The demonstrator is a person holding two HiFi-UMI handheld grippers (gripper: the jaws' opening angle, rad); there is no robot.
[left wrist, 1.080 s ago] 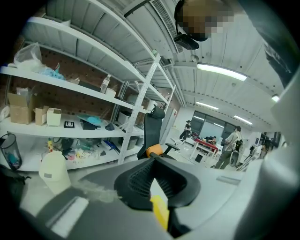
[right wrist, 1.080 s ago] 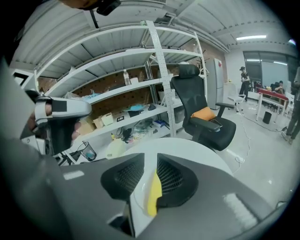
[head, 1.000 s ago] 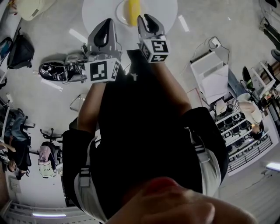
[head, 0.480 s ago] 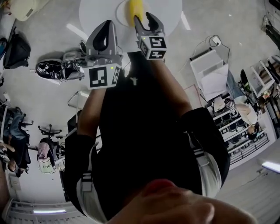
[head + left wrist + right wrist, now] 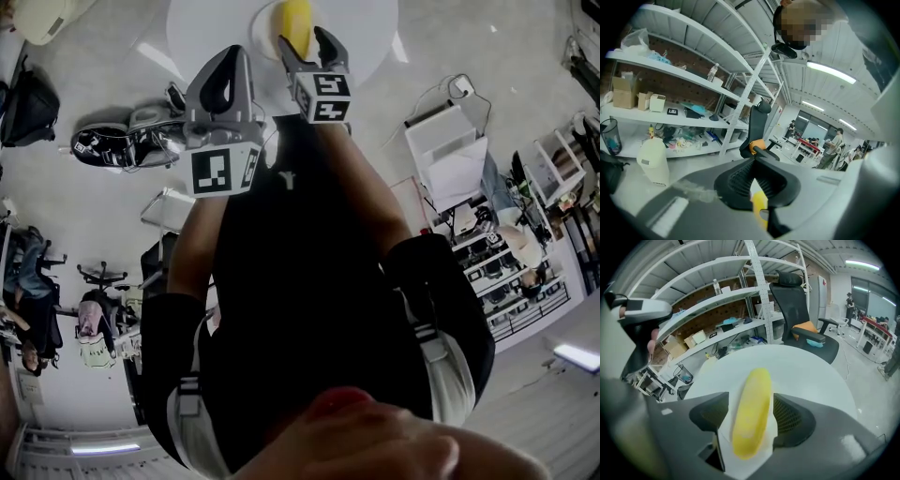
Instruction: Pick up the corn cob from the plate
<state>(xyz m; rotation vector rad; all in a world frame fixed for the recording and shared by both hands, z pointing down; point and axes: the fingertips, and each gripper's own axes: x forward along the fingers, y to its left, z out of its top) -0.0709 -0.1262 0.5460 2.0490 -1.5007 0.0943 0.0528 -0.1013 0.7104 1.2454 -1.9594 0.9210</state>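
The yellow corn cob point(image 5: 295, 19) lies on a white plate point(image 5: 262, 24) on a round white table point(image 5: 202, 23) at the top of the head view. My right gripper point(image 5: 305, 39) hangs over the plate, tilted steeply down. Its jaws have just been opening and stand open. In the right gripper view the corn cob point(image 5: 751, 413) lies lengthwise between the two pads, with white plate point(image 5: 723, 439) showing on both sides of it. My left gripper point(image 5: 228, 58) hovers to the left, short of the table's edge, its jaws shut point(image 5: 754, 161) on nothing.
A black office chair point(image 5: 801, 310) stands behind the table point(image 5: 811, 376), with white shelving point(image 5: 717, 301) full of boxes beyond. A dark bag point(image 5: 122, 145) lies on the floor to the left, and a white cart point(image 5: 450, 155) stands at the right.
My right gripper has come down toward the plate and its jaws have spread, now straddling the corn cob. The left gripper has sunk a little.
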